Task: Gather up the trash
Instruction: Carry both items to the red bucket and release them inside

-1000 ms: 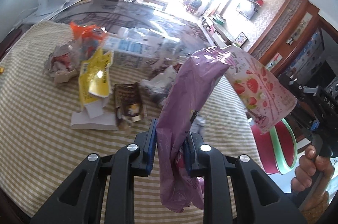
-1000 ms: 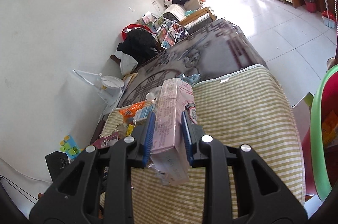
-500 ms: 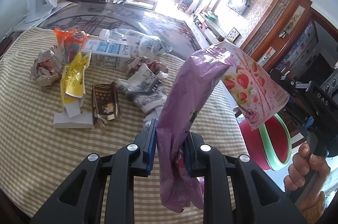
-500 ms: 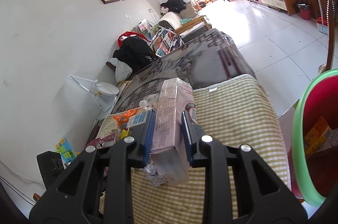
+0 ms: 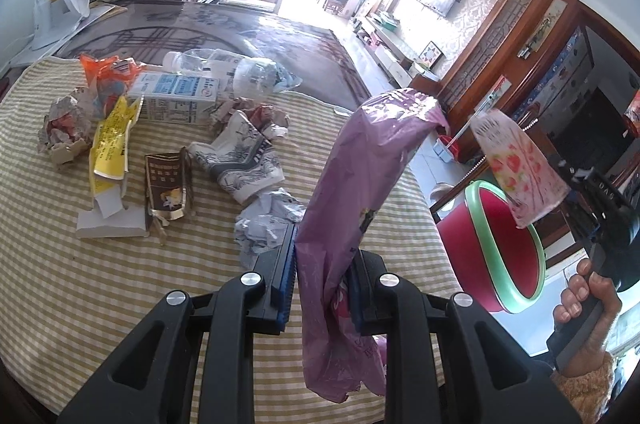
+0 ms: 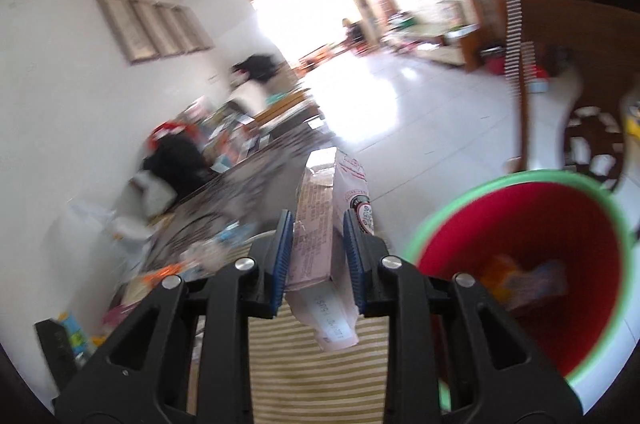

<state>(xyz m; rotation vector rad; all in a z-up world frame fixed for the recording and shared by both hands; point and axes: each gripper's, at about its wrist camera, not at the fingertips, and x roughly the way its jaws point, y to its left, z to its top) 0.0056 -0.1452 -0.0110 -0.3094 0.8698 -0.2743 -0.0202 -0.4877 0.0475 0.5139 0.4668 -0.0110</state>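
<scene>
My left gripper [image 5: 322, 264] is shut on a purple plastic bag [image 5: 360, 184] and holds it upright above the striped tablecloth [image 5: 60, 284]. My right gripper [image 6: 318, 252] is shut on a pink strawberry carton [image 6: 324, 224]. The carton also shows in the left wrist view [image 5: 520, 168], held above the red bin with a green rim [image 5: 508, 248]. In the right wrist view the bin [image 6: 540, 224] is at the right with some trash inside.
On the cloth lie a milk carton [image 5: 176, 100], a clear bottle [image 5: 224, 68], a yellow wrapper [image 5: 112, 144], a brown packet [image 5: 166, 188], crumpled paper [image 5: 268, 220] and other scraps. The bin stands past the table's right edge. The right wrist view is blurred.
My right gripper has swung with the pink carton off the table's edge toward the red bin. My left gripper holds the purple bag as before, shifted slightly.
</scene>
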